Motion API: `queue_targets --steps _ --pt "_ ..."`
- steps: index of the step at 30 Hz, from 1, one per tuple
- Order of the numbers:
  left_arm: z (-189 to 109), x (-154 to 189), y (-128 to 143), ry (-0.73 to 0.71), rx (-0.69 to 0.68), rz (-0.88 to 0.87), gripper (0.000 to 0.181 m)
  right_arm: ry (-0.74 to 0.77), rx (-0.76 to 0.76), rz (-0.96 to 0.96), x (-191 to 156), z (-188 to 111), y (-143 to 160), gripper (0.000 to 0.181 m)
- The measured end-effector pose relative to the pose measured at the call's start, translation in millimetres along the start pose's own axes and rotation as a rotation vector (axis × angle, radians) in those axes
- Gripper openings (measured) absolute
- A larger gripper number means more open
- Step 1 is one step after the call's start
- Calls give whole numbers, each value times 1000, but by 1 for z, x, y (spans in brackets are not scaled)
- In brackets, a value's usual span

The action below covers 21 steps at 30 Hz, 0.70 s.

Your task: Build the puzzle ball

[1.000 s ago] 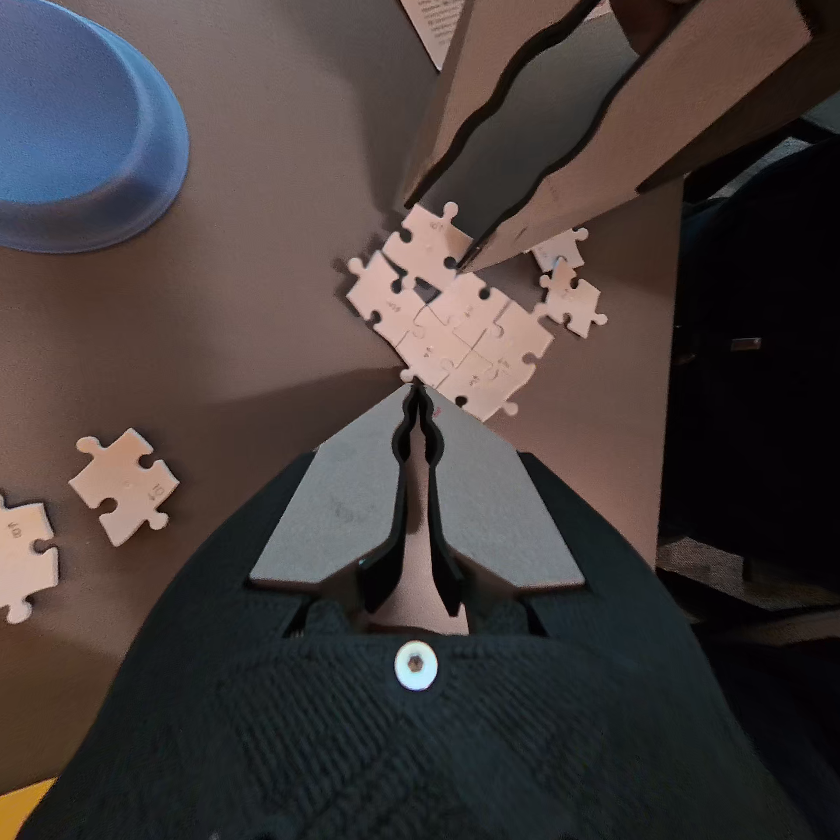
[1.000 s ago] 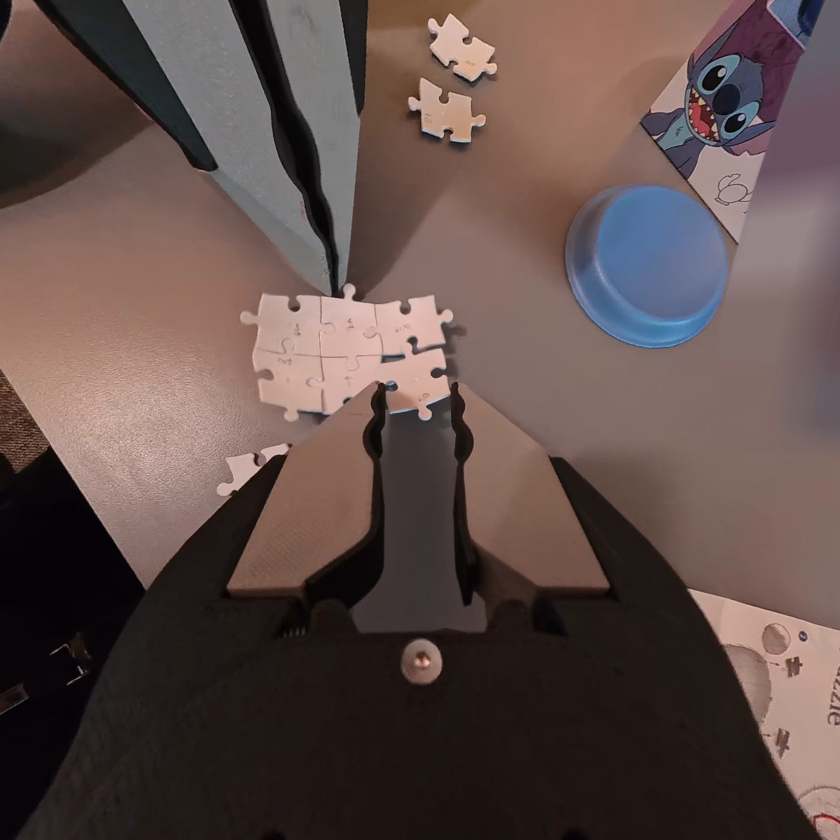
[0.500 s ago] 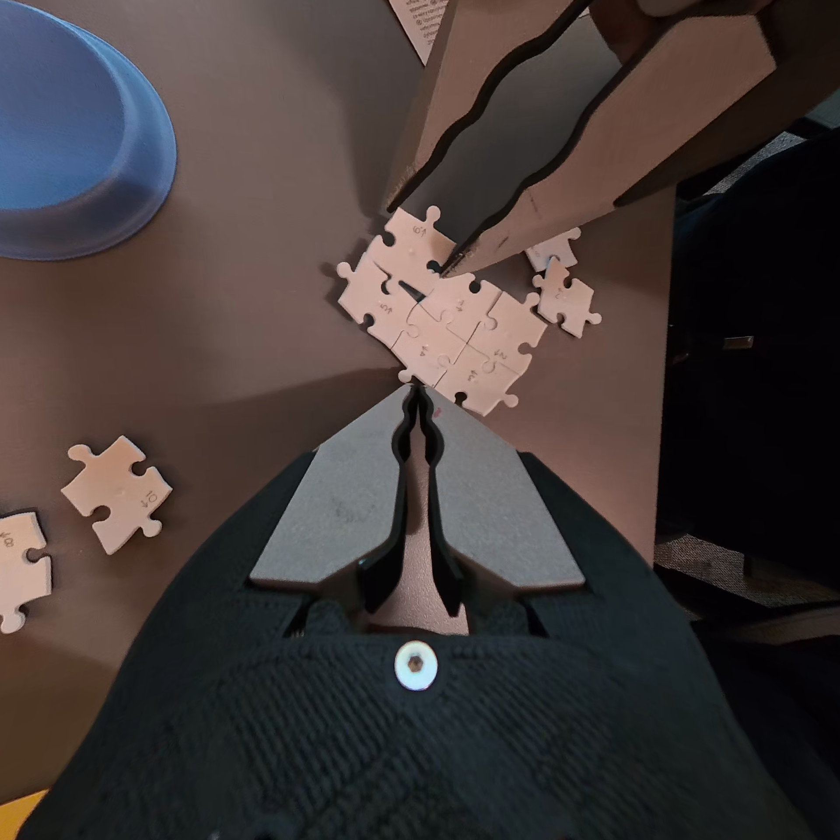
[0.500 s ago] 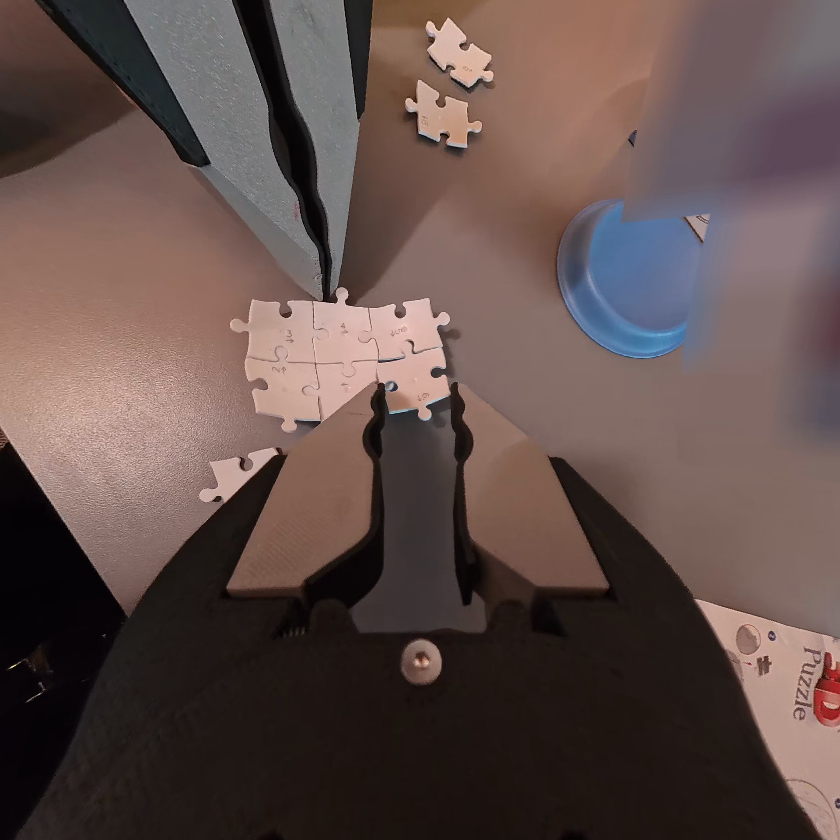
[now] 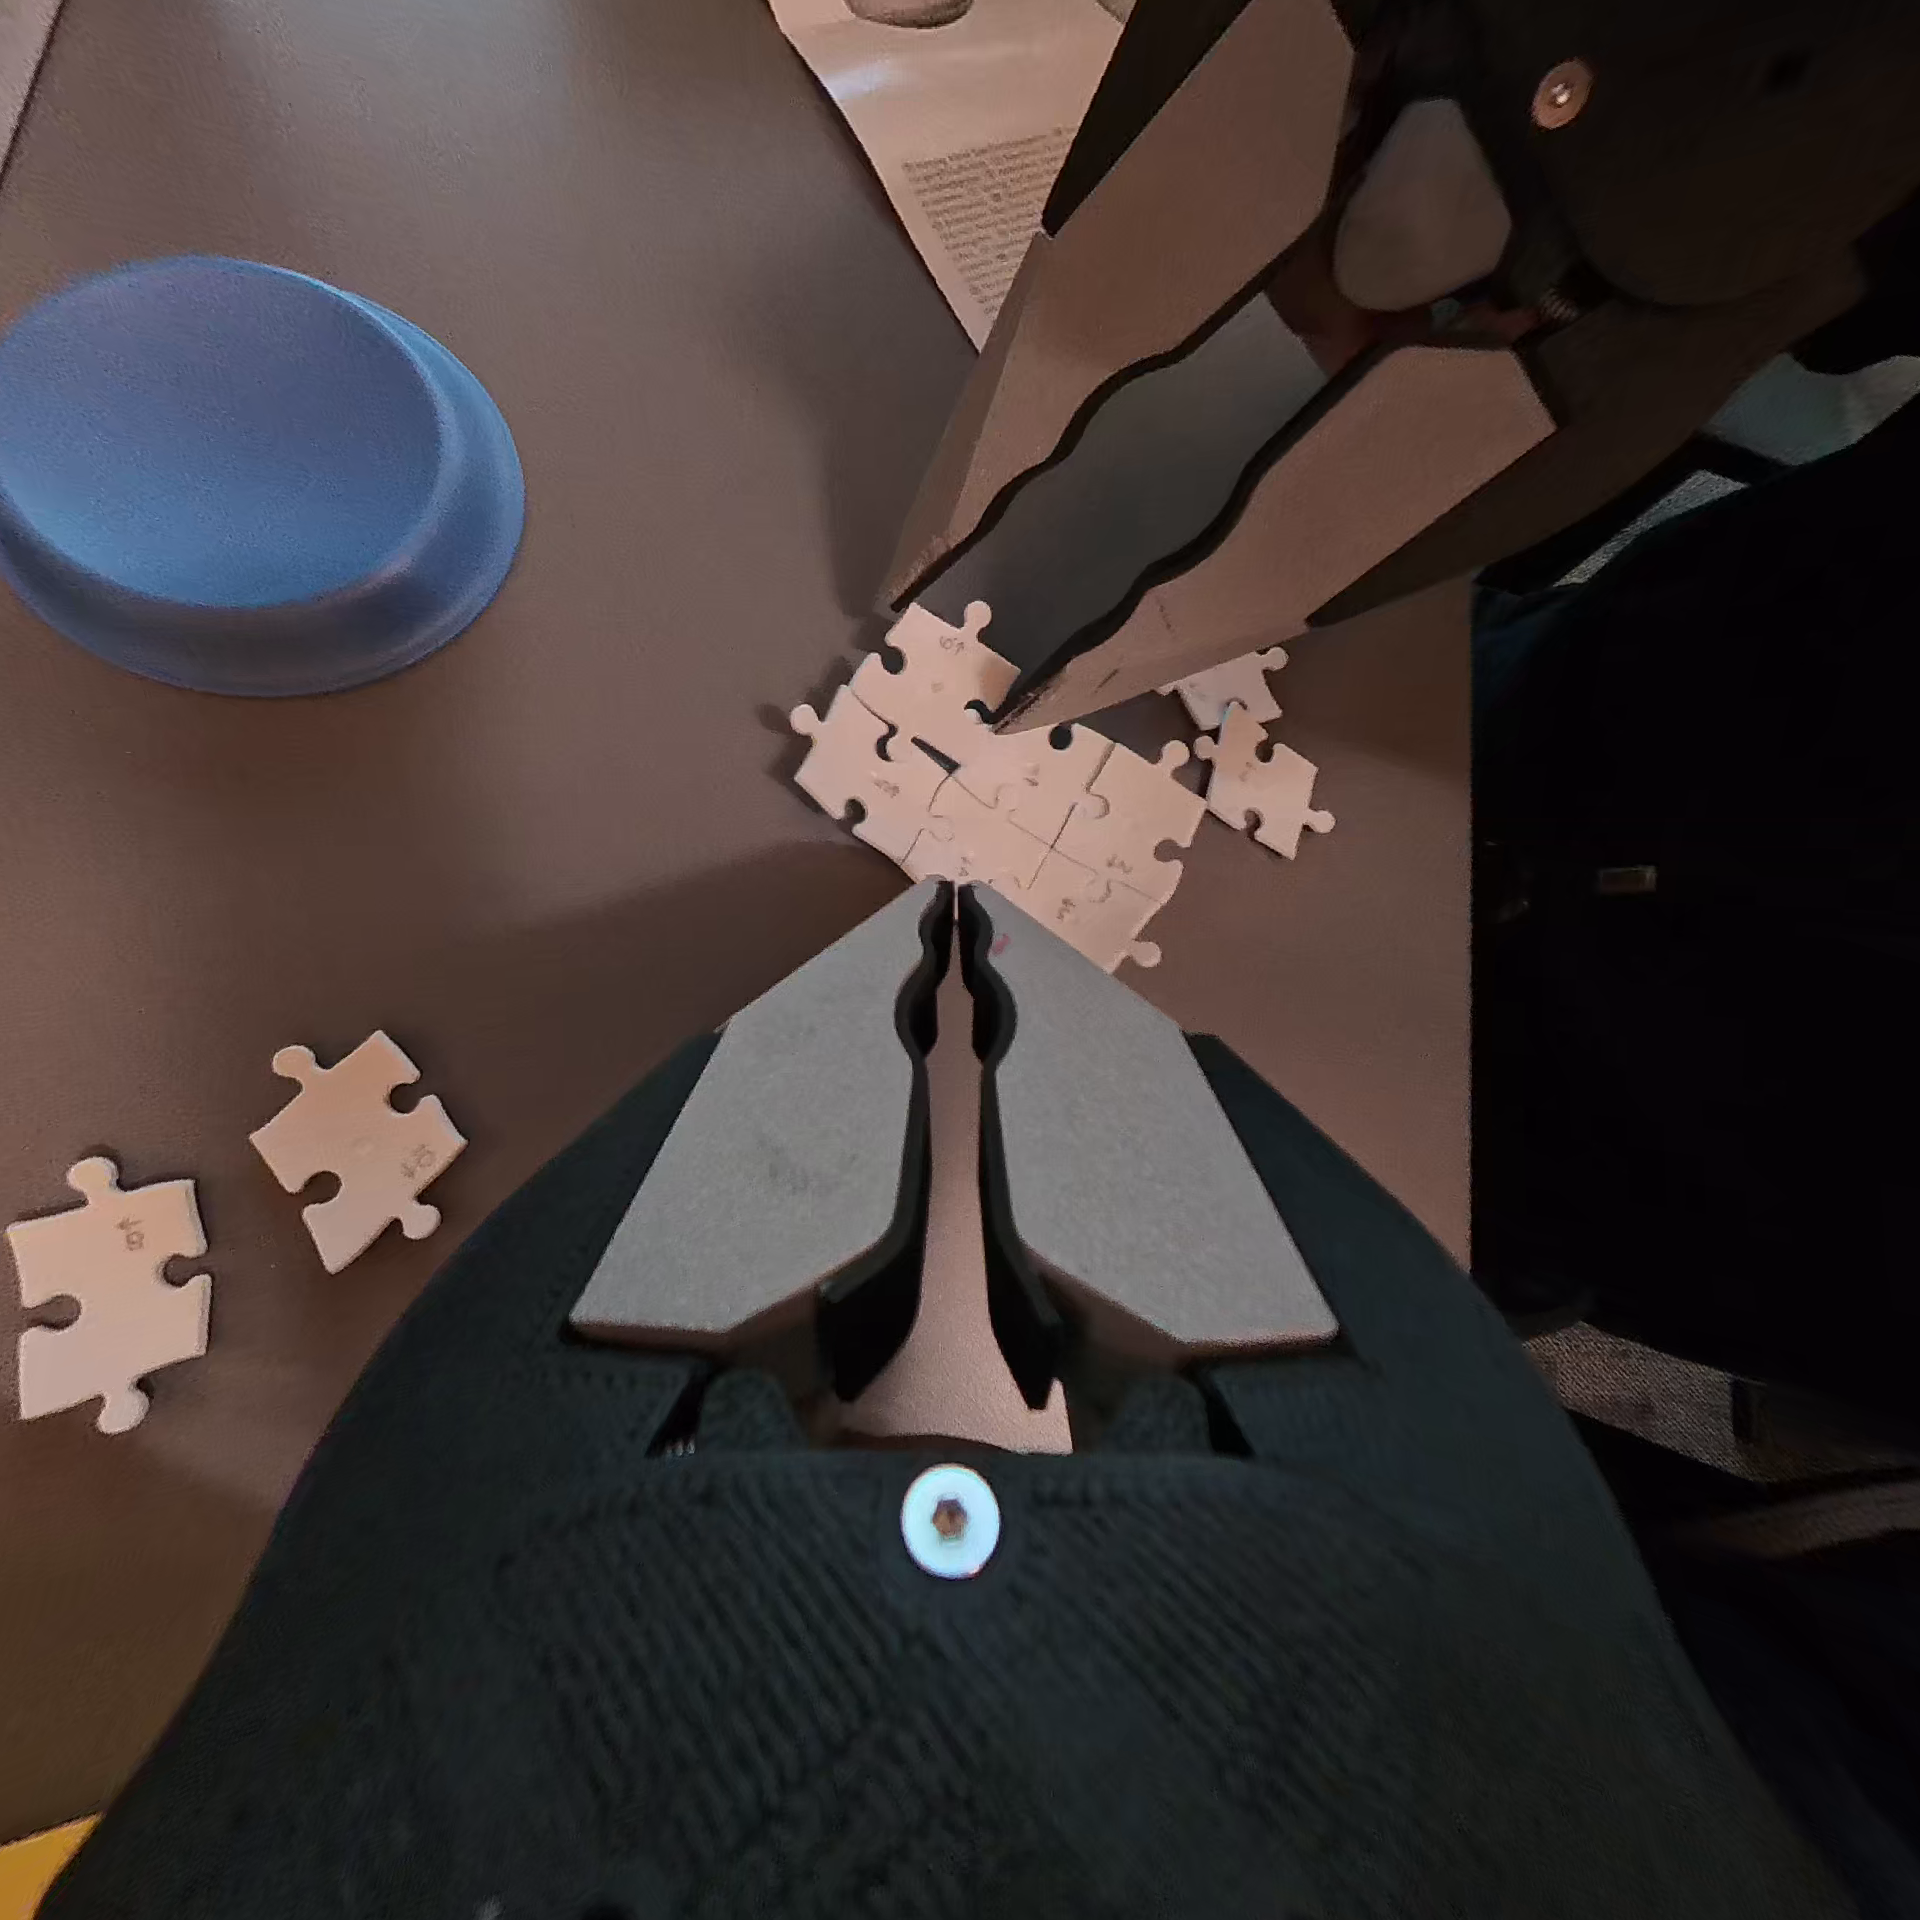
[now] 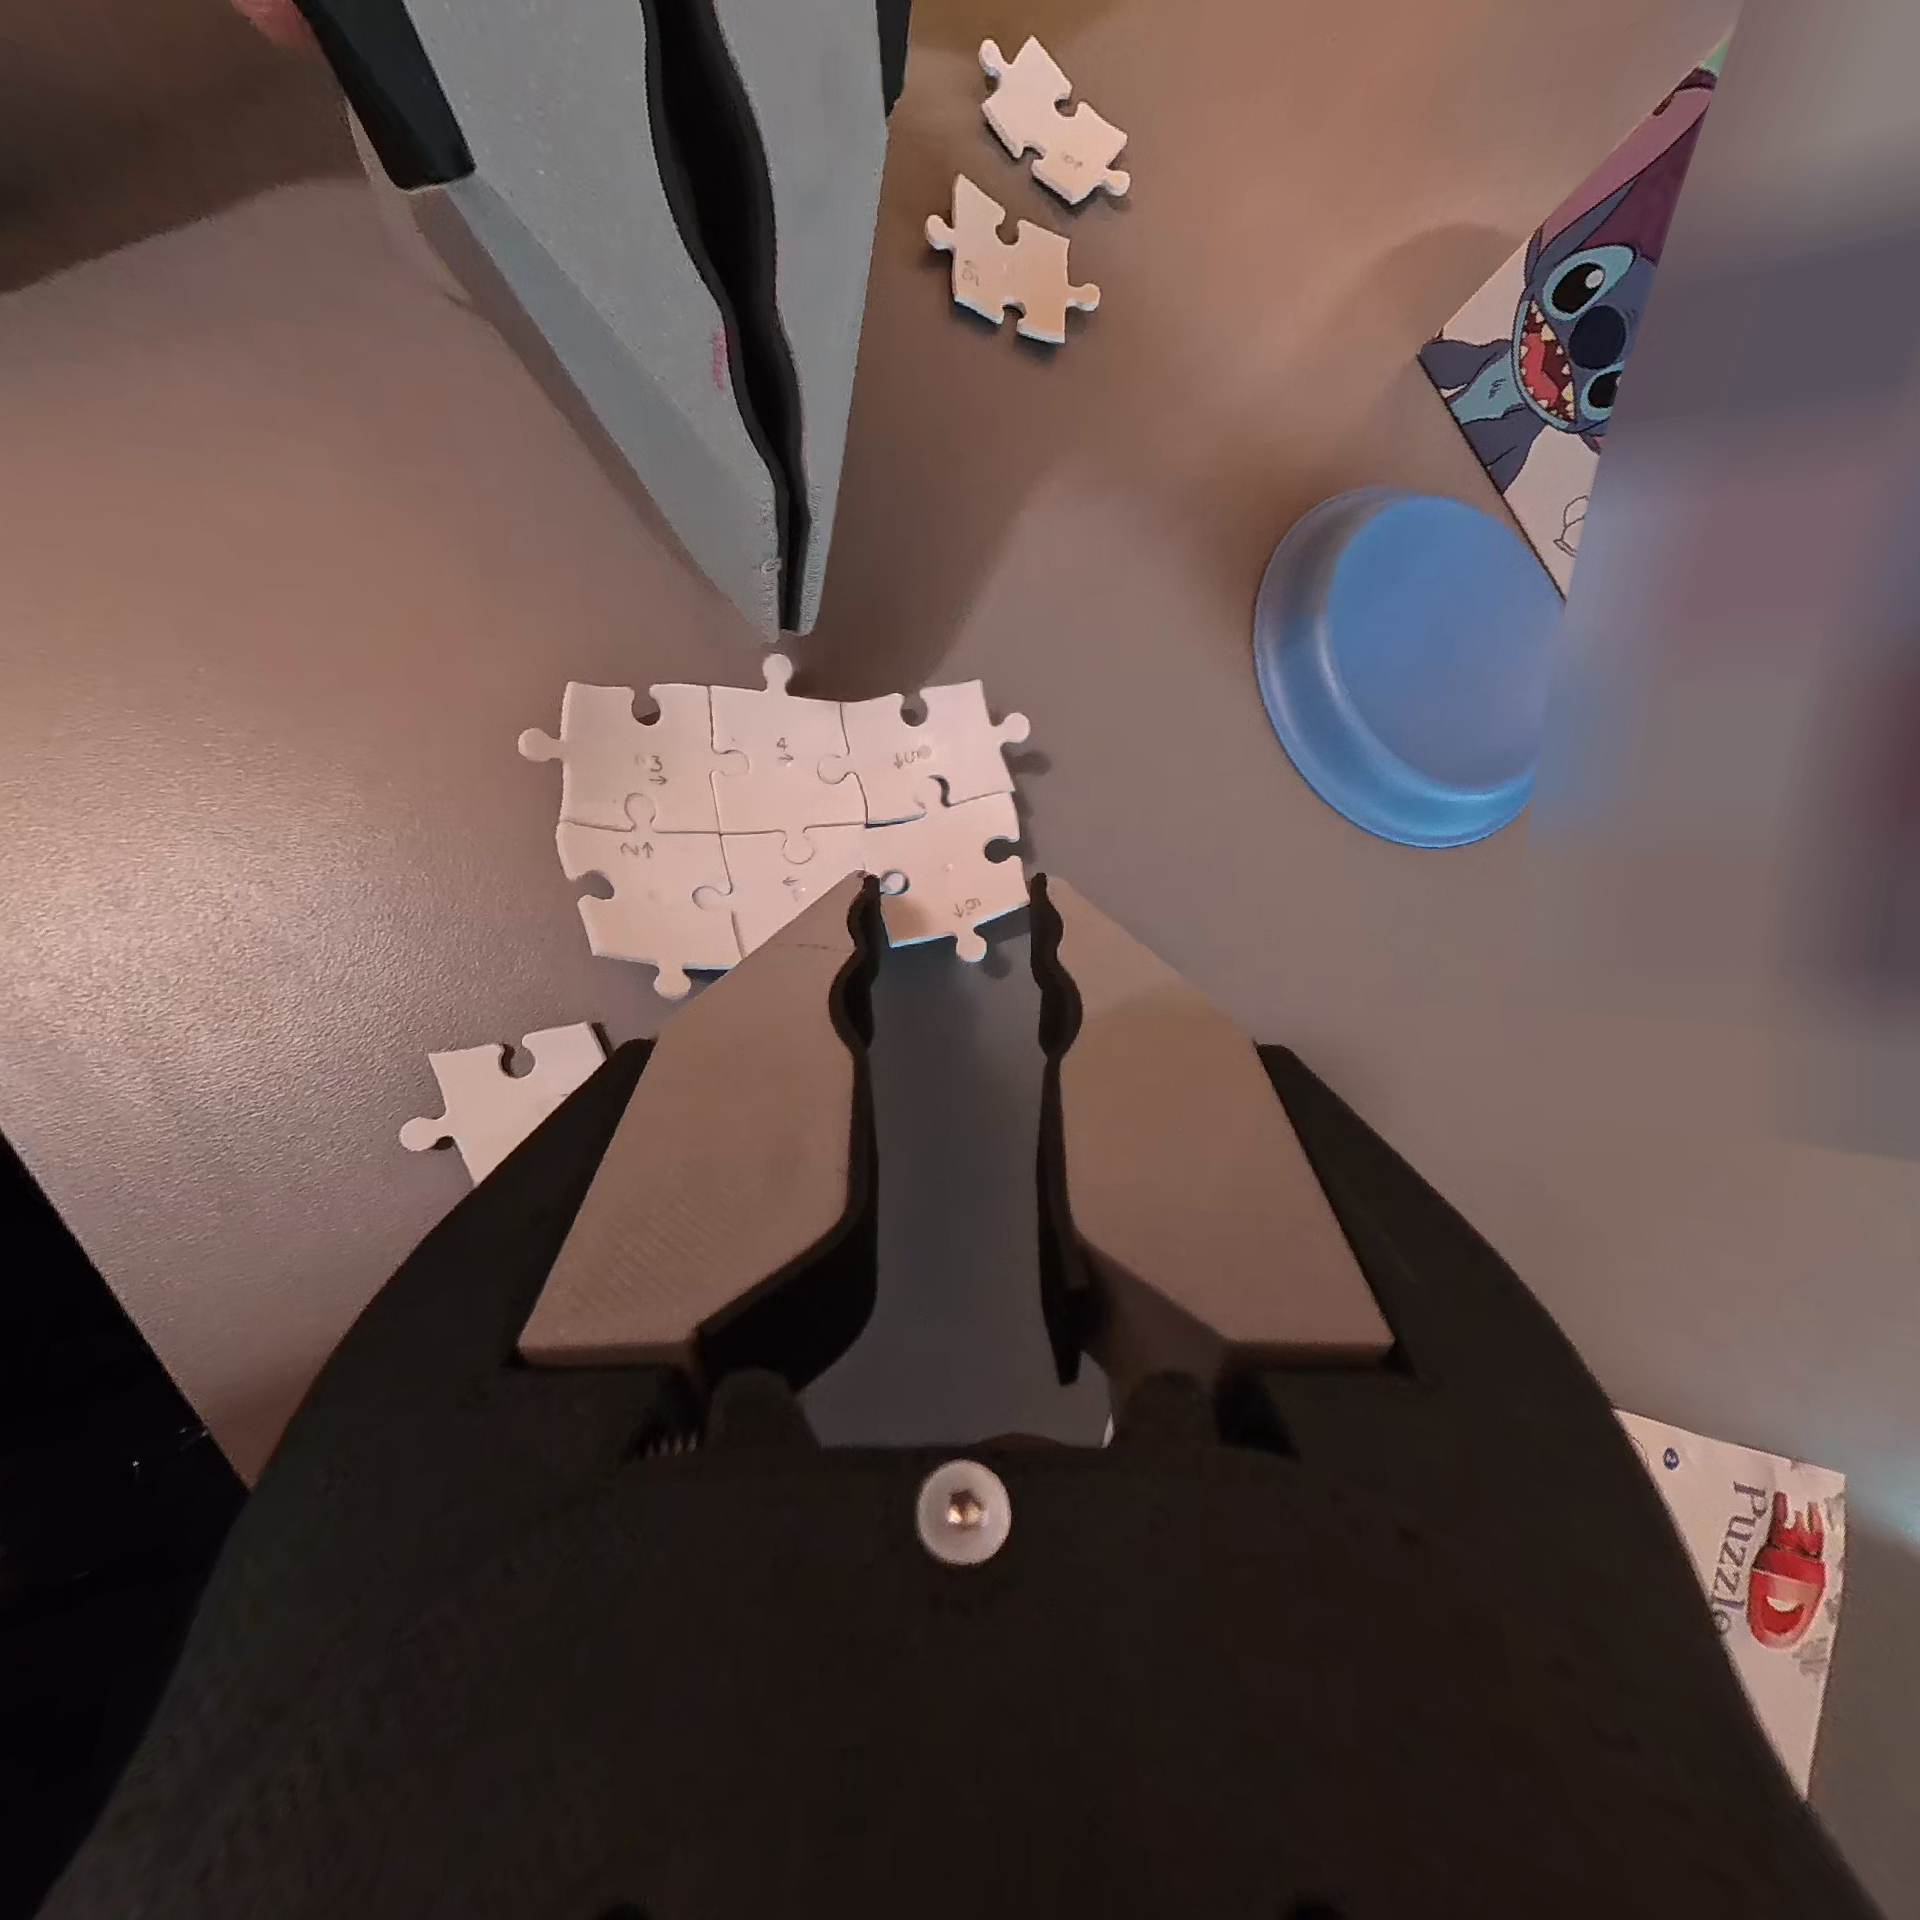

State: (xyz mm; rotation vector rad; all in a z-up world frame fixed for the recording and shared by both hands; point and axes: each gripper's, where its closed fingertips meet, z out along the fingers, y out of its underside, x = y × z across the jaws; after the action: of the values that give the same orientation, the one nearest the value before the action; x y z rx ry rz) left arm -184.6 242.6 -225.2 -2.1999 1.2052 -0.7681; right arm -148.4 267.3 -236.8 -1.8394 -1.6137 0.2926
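While the left gripper [image 5: 954, 891] has its jaws pressed together with nothing between them, its tips rest at the near edge of the joined puzzle patch [image 5: 1023, 800], right where one knob sticks out toward it. That patch is six pale pieces, lying flat on the brown table [image 5: 623, 520], blank side up. From the right gripper [image 6: 951, 894] it reads as two rows of three, its long axis running crosswise to the fingers. The right gripper's jaws stand moderately apart, holding nothing; its left fingertip [image 6: 831, 914] lies over the near row, and its right one is just off the patch's near right corner. The end piece [image 6: 951, 883] of that near row sits slightly askew, with a thin gap to its neighbour behind.

Two loose pieces [image 5: 358, 1148] lie well to the left of the left gripper, two more [image 5: 1262, 784] just beyond the patch's right side. A blue dish [image 5: 249, 478], upside down, sits farther off to the front left. Printed sheets [image 6: 1756, 1579] lie at the table's edges.
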Motion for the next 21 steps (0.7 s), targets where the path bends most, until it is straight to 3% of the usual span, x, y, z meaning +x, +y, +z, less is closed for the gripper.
queue_targets --steps 7,13,21 --pt "3 -7 -3 -29 6 -13 0 1 -4 -6 1 2 0 25" --pt "7 -9 -22 -28 83 -36 0 0 -10 -16 1 5 2 25" --pt "17 -12 -25 -62 62 -15 0 -8 -4 -34 1 6 0 25"
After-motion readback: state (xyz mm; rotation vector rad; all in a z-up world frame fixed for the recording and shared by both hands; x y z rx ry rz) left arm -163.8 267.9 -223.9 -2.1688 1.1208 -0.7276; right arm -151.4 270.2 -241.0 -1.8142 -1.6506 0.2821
